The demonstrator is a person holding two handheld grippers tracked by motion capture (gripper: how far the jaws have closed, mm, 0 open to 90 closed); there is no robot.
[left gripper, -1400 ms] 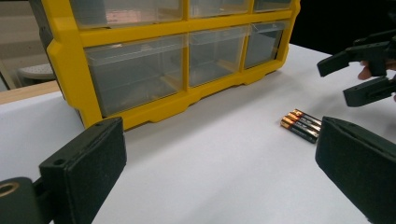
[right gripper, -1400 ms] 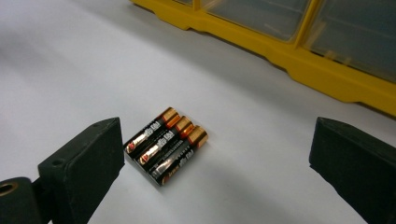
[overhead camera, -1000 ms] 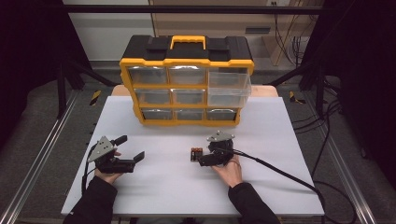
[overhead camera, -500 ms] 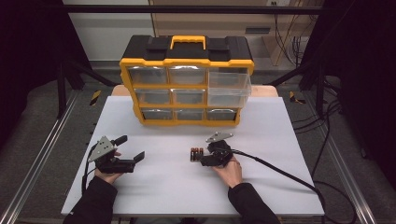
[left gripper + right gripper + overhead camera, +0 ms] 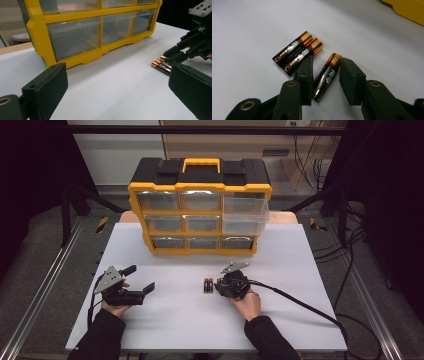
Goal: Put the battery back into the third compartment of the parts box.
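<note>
Straddling one black-and-gold cylindrical battery (image 5: 327, 76) on the white table (image 5: 300, 270), your right hand-held gripper (image 5: 325, 75) sits released — close squarely, clear of the neighbouring pair (image 5: 297, 53).

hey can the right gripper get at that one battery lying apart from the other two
Probably yes: the right gripper already has its jaws on either side of the single battery, slightly open, and the pair of batteries lies outside the left jaw.

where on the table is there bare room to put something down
The white table is bare along its front edge between the two forearms, and at the right between the yellow drawer organiser and the black cable. It is crowded at the three black-and-gold batteries, where the right tool straddles one.
</note>
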